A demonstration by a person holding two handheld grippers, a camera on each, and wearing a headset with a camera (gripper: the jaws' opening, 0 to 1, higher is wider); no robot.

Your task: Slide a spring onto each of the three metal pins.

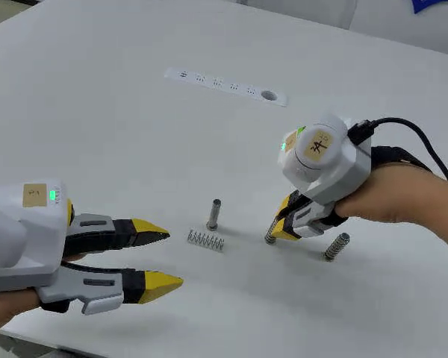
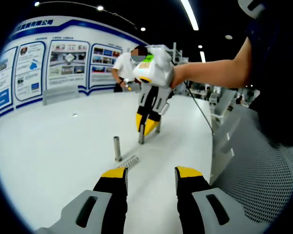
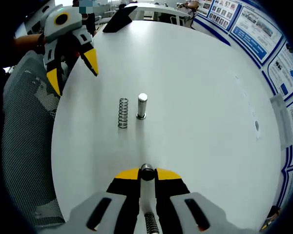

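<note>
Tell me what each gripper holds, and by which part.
Right gripper pinches an upright pin near its top end; left gripper is open, holding nothing.

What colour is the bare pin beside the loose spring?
Silver-grey metal: the bare pin shows best in the right gripper view.

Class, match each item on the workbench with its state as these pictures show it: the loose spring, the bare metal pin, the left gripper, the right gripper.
Column A
1. loose spring
2. bare metal pin
3. left gripper
4. right gripper

Column B
a. open, holding nothing
b. lying flat on the table
c. shut on a spring-fitted pin
d. standing upright, no spring on it

Pairs: 1-b; 2-d; 3-a; 4-c
</note>
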